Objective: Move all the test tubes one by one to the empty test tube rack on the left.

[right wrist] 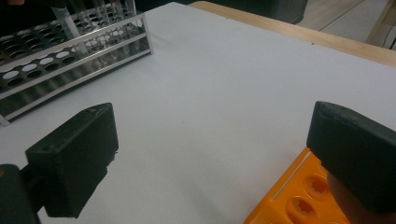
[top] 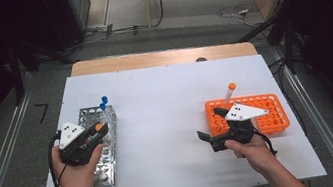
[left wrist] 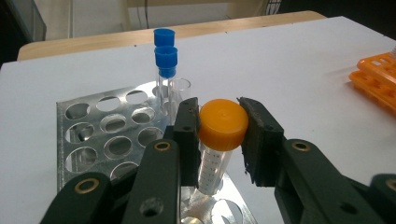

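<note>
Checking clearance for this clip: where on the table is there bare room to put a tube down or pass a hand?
Free: the white sheet between the metal rack and the orange rack, and the far strip beyond both. Crowded: the left edge by the metal rack, where the left tongs hold an orange-capped tube.

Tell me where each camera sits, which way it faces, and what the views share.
High view: above the person's side, looking forward and down on the white table; both hands and forearms enter below.
Left gripper view: rides the left gripper, facing the metal rack; jaws clamp an orange-capped tube.
Right gripper view: rides the right gripper, jaws wide apart over the table, beside the orange rack.
Shared: all views show both racks.
</note>
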Action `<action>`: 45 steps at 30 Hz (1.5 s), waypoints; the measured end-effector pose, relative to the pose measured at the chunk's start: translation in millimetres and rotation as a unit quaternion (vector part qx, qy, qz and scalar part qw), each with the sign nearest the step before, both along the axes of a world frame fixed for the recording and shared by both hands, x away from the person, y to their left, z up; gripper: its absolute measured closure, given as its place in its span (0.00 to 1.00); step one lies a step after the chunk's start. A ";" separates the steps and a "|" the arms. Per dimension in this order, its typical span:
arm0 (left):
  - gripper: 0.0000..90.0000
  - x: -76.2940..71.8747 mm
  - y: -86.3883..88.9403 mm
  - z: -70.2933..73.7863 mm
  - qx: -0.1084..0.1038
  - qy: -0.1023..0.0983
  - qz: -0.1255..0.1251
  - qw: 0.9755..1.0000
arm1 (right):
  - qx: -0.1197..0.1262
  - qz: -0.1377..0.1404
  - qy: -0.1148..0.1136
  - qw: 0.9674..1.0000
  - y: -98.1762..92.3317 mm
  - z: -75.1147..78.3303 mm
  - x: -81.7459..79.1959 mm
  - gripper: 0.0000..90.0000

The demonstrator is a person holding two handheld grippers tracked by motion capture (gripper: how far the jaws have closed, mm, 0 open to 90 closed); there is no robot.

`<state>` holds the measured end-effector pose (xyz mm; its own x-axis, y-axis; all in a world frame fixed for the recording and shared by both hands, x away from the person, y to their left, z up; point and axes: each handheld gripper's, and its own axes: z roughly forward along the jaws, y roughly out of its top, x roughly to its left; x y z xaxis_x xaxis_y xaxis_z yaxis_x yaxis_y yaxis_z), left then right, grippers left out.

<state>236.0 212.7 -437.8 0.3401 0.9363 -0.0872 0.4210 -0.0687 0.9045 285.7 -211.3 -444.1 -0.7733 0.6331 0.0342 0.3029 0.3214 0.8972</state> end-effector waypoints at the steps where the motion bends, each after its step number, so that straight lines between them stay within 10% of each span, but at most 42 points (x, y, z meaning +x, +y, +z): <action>1: 0.76 0.2 -0.1 0.0 -0.001 0.001 -0.001 1.000 | 0.001 -0.001 0.000 1.000 -1.4 0.6 0.5 0.01; 14: 0.62 -1.3 1.3 2.0 -0.022 0.000 -0.005 1.000 | 0.003 -0.024 -0.002 1.000 -16.0 3.6 7.7 0.01; 29: 0.04 -5.8 -7.2 14.4 -0.058 -0.026 -0.040 0.997 | 0.007 -0.065 0.000 0.998 -42.0 8.2 20.1 0.02; 45: 0.00 -8.2 -26.5 18.2 -0.058 -0.037 -0.075 0.995 | 0.007 -0.120 0.036 0.992 -61.3 1.4 46.0 0.06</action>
